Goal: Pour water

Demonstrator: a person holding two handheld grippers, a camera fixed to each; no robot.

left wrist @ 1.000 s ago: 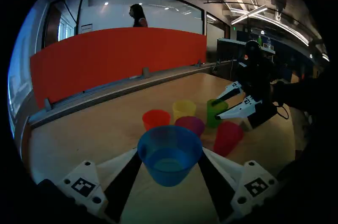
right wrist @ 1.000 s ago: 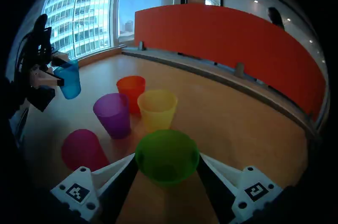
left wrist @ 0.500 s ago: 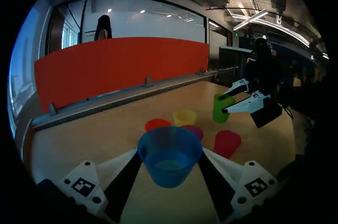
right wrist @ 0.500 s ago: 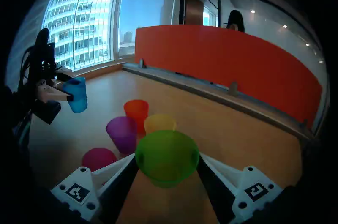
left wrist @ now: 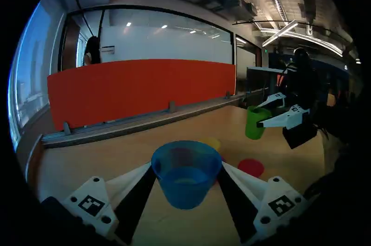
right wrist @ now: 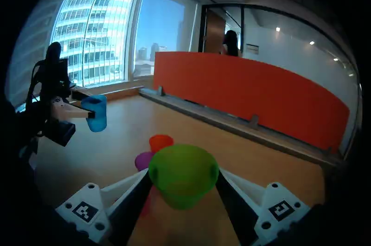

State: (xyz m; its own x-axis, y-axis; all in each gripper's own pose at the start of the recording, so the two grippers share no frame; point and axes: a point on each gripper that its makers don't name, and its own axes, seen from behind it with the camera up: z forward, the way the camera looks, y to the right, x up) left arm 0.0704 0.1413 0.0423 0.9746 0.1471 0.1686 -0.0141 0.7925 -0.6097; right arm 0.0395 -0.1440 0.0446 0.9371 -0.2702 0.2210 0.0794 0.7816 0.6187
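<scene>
Two cups above your wooden table [left wrist: 92,153]: left gripper [left wrist: 186,169] clamps the blue cup [left wrist: 186,195], probably holding water [left wrist: 185,182]; right gripper [right wrist: 183,174] clamps the green cup [right wrist: 183,185]. Orange partition [left wrist: 139,83] behind.

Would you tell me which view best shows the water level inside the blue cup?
The left gripper view: it looks into the open top of the blue cup, where water sits low. The right gripper view shows that cup farther off, side-on, contents unclear.
</scene>
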